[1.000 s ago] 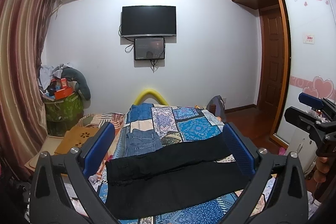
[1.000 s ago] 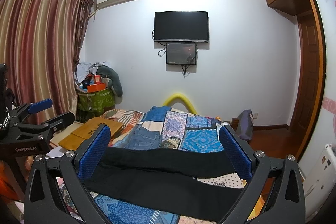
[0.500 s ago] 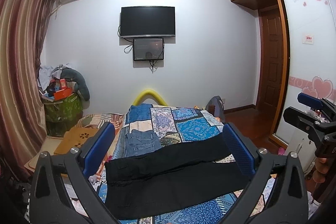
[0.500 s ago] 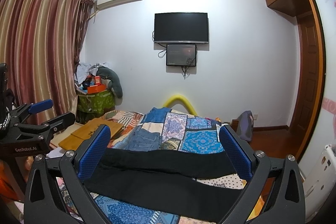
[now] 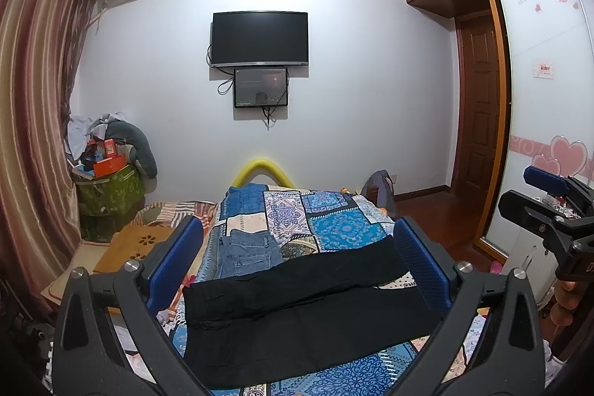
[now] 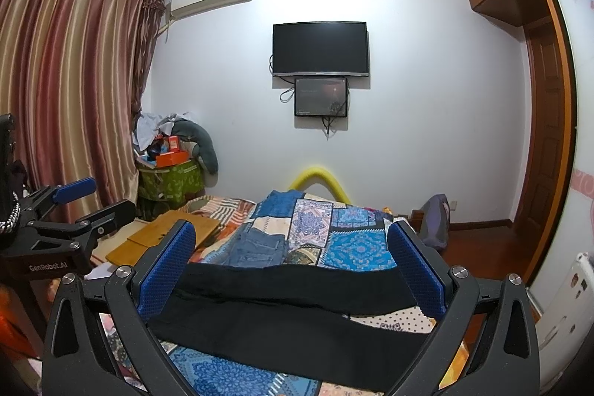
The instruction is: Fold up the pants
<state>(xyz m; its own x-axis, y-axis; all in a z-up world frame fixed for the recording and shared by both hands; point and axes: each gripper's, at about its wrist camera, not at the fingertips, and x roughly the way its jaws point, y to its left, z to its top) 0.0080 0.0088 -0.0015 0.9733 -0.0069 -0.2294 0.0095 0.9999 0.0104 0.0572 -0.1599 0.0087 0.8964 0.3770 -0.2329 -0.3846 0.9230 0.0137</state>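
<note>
Black pants (image 5: pixel 297 314) lie spread flat across the near end of the bed, legs side by side running left to right; they also show in the right wrist view (image 6: pixel 293 314). My left gripper (image 5: pixel 297 266) is open and empty, held above and in front of the pants. My right gripper (image 6: pixel 293 266) is open and empty, also above the pants. The right gripper shows at the right edge of the left wrist view (image 5: pixel 549 206); the left gripper shows at the left of the right wrist view (image 6: pixel 70 221).
A blue patchwork bedspread (image 5: pixel 334 221) covers the bed. Folded blue jeans (image 5: pixel 247 253) lie beyond the pants. A wooden lap desk (image 5: pixel 141 244) sits left of the bed, a green bin with clutter (image 5: pixel 107 192) behind it. Curtains hang left, a wardrobe (image 5: pixel 538 99) stands right.
Both grippers have tilted down very slightly, so the room has shifted a little higher in both views. The pants have not moved.
</note>
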